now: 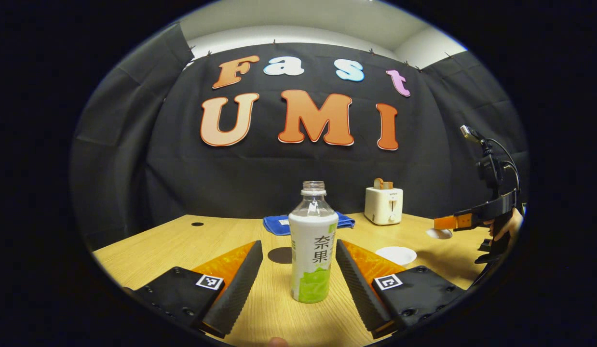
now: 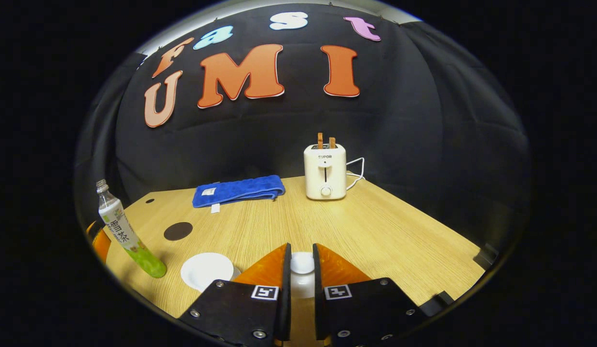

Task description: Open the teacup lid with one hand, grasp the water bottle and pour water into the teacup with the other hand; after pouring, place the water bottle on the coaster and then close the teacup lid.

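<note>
One water bottle (image 1: 313, 246) stands upright and uncapped on the worktop (image 1: 149, 246), between the wide-spread fingers of the left tongs (image 1: 298, 267) — neither finger touches it. Behind it lie one dark round coaster (image 1: 280, 255) and one folded blue towel (image 1: 278, 224). Just right of the bottle sits one white saucer (image 1: 396, 255), and farther back one white toaster (image 1: 384, 206) with two slices in it. In the right gripper view, the right tongs (image 2: 302, 262) are nearly closed around the white knob of the teacup lid (image 2: 302, 264) — whether both fingers press it, I cannot tell.
</note>
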Demonstrator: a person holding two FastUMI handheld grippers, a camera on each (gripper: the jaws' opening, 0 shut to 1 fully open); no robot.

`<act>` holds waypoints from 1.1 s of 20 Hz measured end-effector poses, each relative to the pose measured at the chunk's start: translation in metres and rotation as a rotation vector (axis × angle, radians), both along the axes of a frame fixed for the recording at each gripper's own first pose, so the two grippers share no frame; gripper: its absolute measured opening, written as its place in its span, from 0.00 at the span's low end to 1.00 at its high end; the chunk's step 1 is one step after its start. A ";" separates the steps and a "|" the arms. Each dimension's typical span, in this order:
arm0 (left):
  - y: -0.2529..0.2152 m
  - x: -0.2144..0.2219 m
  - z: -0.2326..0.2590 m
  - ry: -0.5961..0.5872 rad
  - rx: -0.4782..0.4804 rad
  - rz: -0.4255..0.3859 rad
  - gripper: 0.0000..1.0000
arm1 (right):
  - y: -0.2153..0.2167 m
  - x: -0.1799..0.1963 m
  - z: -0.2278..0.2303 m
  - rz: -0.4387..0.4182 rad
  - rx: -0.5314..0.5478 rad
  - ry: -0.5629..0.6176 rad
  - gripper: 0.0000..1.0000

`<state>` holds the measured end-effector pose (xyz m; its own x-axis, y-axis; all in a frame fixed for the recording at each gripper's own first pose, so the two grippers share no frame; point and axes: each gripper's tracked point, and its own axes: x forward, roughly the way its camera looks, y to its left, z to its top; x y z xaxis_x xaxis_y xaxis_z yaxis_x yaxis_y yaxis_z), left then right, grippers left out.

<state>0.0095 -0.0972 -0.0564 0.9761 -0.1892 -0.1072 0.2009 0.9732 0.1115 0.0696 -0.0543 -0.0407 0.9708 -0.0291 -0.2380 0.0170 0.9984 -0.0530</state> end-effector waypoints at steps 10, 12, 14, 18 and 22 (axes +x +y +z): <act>-0.016 0.034 -0.031 0.100 0.064 0.012 0.98 | -0.007 0.012 -0.018 0.010 0.005 0.044 0.20; -0.014 0.039 -0.037 0.111 0.081 0.025 0.98 | -0.009 0.012 -0.019 0.014 0.019 0.049 0.20; -0.013 0.042 -0.042 0.125 0.075 0.038 0.98 | -0.008 0.011 -0.020 0.020 0.028 0.053 0.20; -0.005 0.046 -0.043 0.137 0.033 0.085 0.69 | -0.014 0.008 -0.018 0.019 0.045 0.047 0.20; -0.002 0.046 -0.024 0.114 0.077 0.077 0.70 | -0.022 0.007 -0.015 -0.002 0.056 0.040 0.20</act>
<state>0.0556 -0.0993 -0.0805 0.9681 -0.1015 -0.2291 0.1419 0.9756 0.1674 0.0766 -0.0763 -0.0554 0.9605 -0.0163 -0.2777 0.0176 0.9998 0.0022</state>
